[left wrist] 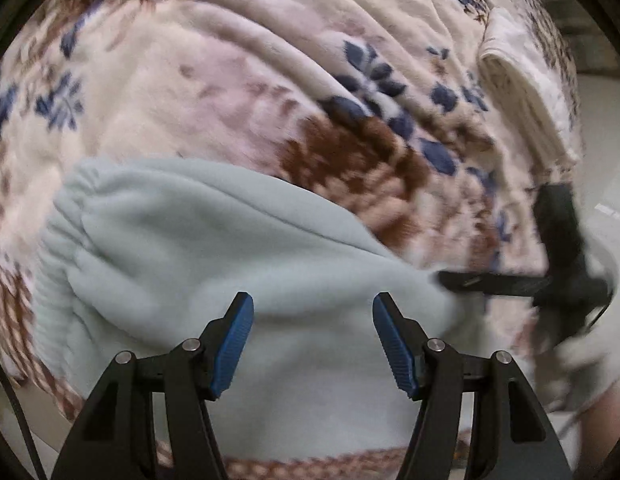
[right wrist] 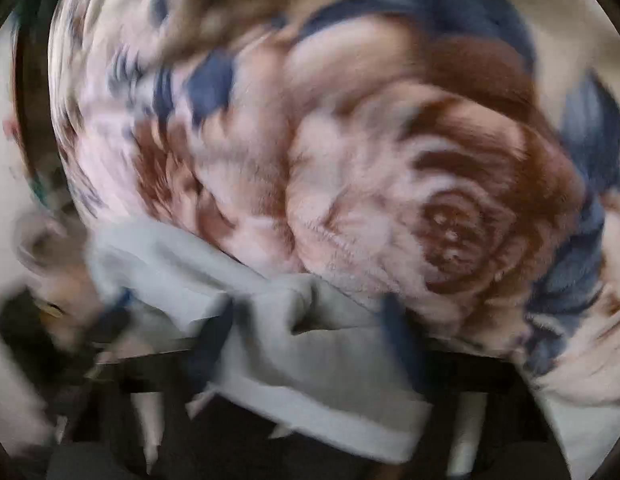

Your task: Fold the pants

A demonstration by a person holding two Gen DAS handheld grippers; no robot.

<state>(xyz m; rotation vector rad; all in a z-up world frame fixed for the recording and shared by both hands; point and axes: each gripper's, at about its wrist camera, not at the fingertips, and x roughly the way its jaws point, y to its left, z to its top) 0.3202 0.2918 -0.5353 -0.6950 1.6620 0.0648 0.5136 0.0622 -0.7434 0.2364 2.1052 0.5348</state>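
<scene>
Pale blue fleece pants (left wrist: 213,248) lie folded on a flowered blanket (left wrist: 229,92), their ribbed waistband at the left. My left gripper (left wrist: 313,312) is open just above the pants, blue pads wide apart, holding nothing. The right gripper shows as a dark blurred shape (left wrist: 510,282) at the pants' right edge. In the right wrist view the frame is heavily blurred; the pants (right wrist: 293,360) bunch between my right gripper's (right wrist: 310,324) blue fingers (right wrist: 394,316), which stand wide apart with the cloth lying across them.
The blanket (right wrist: 350,160) covers the whole surface, with brown and blue flowers. A folded cream cloth (left wrist: 522,92) lies at the far right. The blanket's edge and pale floor show at the right and lower left.
</scene>
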